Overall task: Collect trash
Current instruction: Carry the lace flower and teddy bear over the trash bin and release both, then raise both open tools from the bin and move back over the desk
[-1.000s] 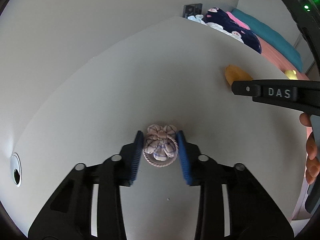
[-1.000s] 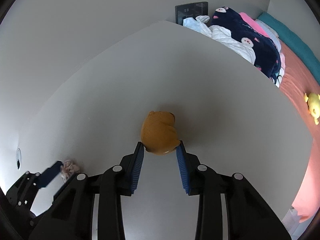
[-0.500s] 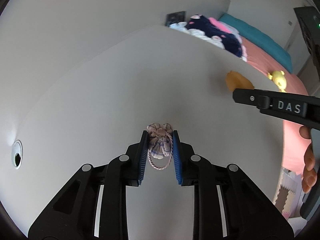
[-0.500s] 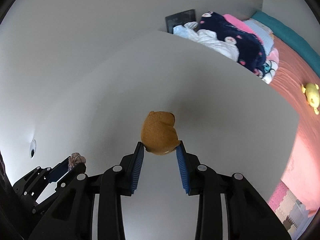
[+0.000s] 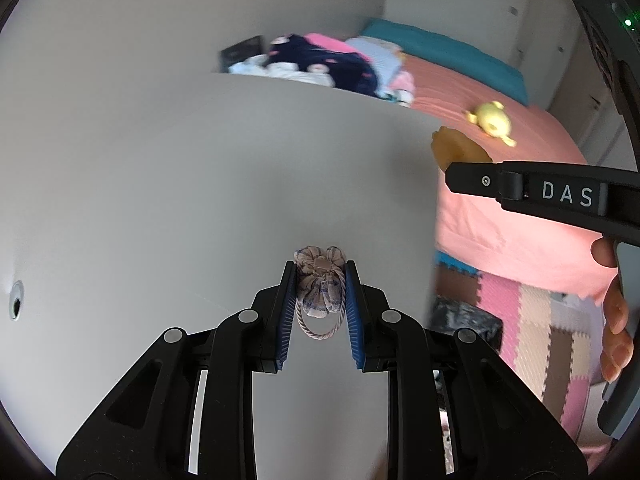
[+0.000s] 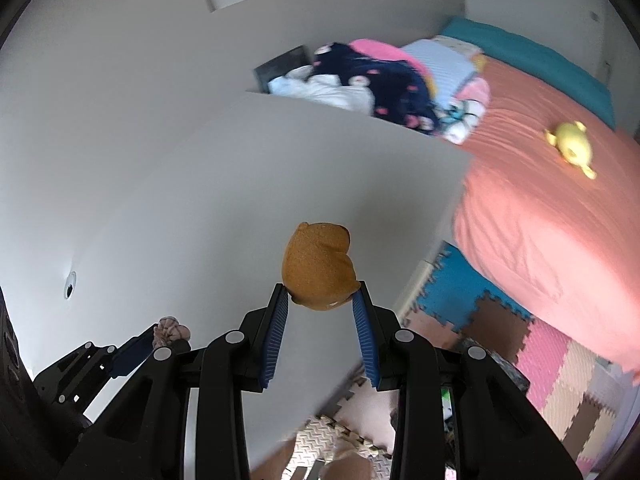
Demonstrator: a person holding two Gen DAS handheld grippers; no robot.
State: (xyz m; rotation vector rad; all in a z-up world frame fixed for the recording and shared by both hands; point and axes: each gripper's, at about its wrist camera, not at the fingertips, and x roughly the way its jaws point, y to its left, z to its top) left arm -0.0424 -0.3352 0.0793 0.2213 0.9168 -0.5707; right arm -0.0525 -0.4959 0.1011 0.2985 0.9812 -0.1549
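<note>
- The left gripper (image 5: pixel 320 280) is clamped narrow on a small plaid fabric scrunchie (image 5: pixel 319 290); its blue pads (image 5: pixel 289 300) press both sides and a cord loop hangs out between the fingers toward the near side.
- The right gripper (image 6: pixel 320 300) holds an orange plush lump (image 6: pixel 318 270) at a middling width. Only the plush's near end sits between the pads; most of it juts out beyond the fingertips, long axis running along the fingers.
- Both pieces are off the white table (image 5: pixel 160 200), hanging over its right edge toward the foam floor mats (image 6: pixel 540 360).
- By my reckoning the next move is a drop into some bin, and it turns on where that bin lies. A dark object (image 5: pixel 464 320) sits on the floor just right of the table, below and right of both grippers; whether it is the bin I cannot tell.
- The right gripper is the nearer to that side.
- The left camera shows the person's hand (image 5: pixel 616 320) on the right handle, and the dark object more plainly.
- The right camera shows more floor, the bed (image 6: pixel 540 220) with a yellow toy (image 6: pixel 572 148), and the left gripper side-on.
</note>
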